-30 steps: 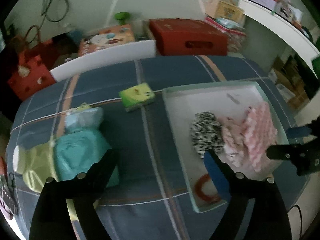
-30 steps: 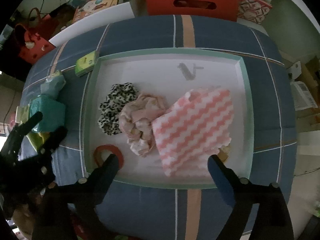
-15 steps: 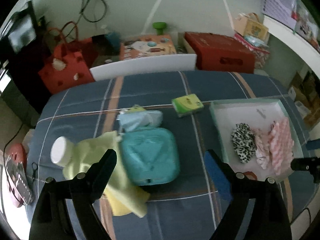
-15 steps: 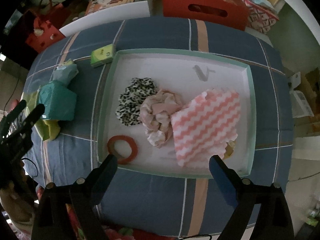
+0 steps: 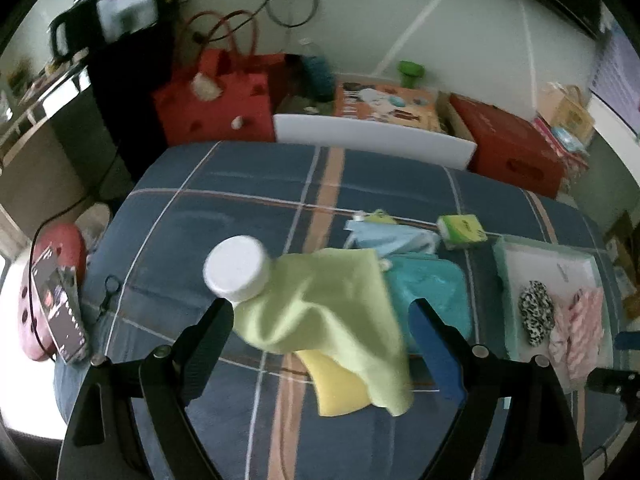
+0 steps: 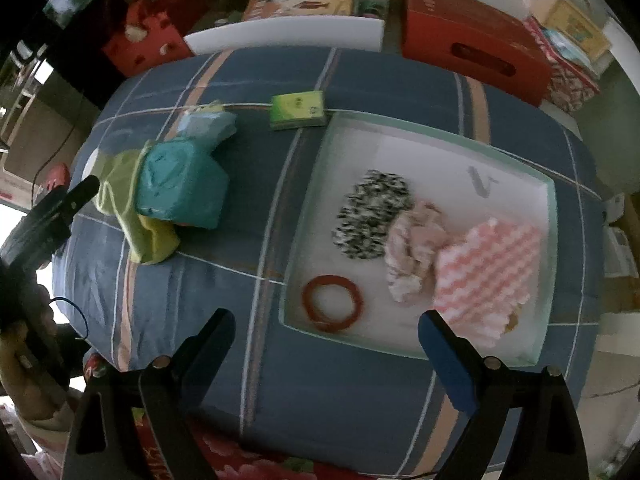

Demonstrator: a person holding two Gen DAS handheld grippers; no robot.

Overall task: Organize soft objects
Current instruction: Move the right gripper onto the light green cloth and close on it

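While we hold the left gripper [image 5: 320, 320] wide open and empty above the plaid bedcover [image 5: 240, 200], the light green cloth [image 5: 332, 312] lies between and beyond its two fingers, touching neither. It drapes over a white-capped bottle [image 5: 236, 266] at its upper left, and its long axis runs diagonally down to the lower right, where its corner overlaps one yellow cloth [image 5: 340, 384]. Just beside it on the right sits one teal pouch [image 5: 432, 292], with one pale blue cloth [image 5: 388, 240] behind and one green packet [image 5: 460, 231] further back. Our right gripper [image 6: 326, 332] also stands wide open with nothing in it, over the near edge of the white tray [image 6: 440, 140]. We count four things in that tray: one leopard-print scrunchie [image 6: 372, 216], one pink scrunchie [image 6: 416, 252], one pink zigzag cloth [image 6: 488, 276] and one red ring [image 6: 333, 303].
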